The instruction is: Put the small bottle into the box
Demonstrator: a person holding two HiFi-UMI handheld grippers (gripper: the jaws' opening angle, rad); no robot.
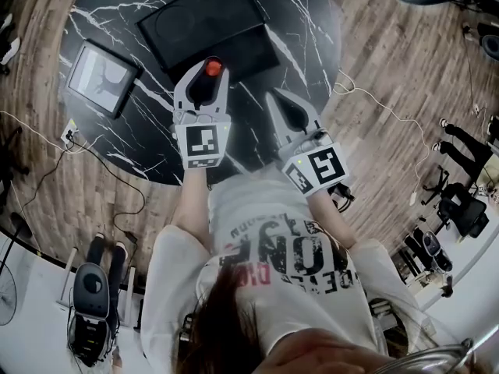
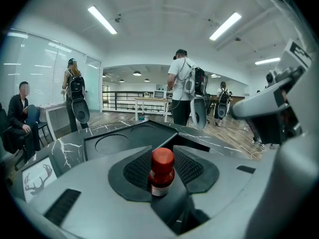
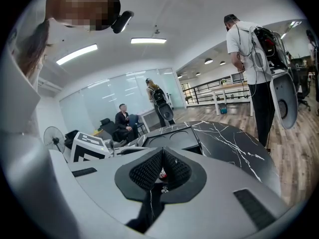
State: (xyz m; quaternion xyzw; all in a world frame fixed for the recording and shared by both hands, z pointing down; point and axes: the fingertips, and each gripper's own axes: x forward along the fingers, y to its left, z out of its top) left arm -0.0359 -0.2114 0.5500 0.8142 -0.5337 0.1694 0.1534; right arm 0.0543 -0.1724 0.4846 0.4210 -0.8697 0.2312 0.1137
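Observation:
The small bottle [image 2: 162, 176], with its red cap [image 1: 213, 68], stands upright between the ribbed pads of my left gripper [image 1: 207, 75], which is shut on it. The gripper holds it over the black marble table [image 1: 312, 22], at the near edge of the black box [image 1: 203, 22]. In the left gripper view the box [image 2: 119, 141] lies just beyond the bottle, a round recess in its flat top and an open well to the right. My right gripper [image 1: 281, 104] hovers to the right of the left one, shut and empty [image 3: 160, 156].
A framed deer picture [image 1: 101, 76] lies on the table's left part [image 2: 37, 176]. Cables run over the wooden floor [image 1: 390, 61] around the round table. Several people stand or sit in the room beyond, one with a backpack [image 2: 185, 91].

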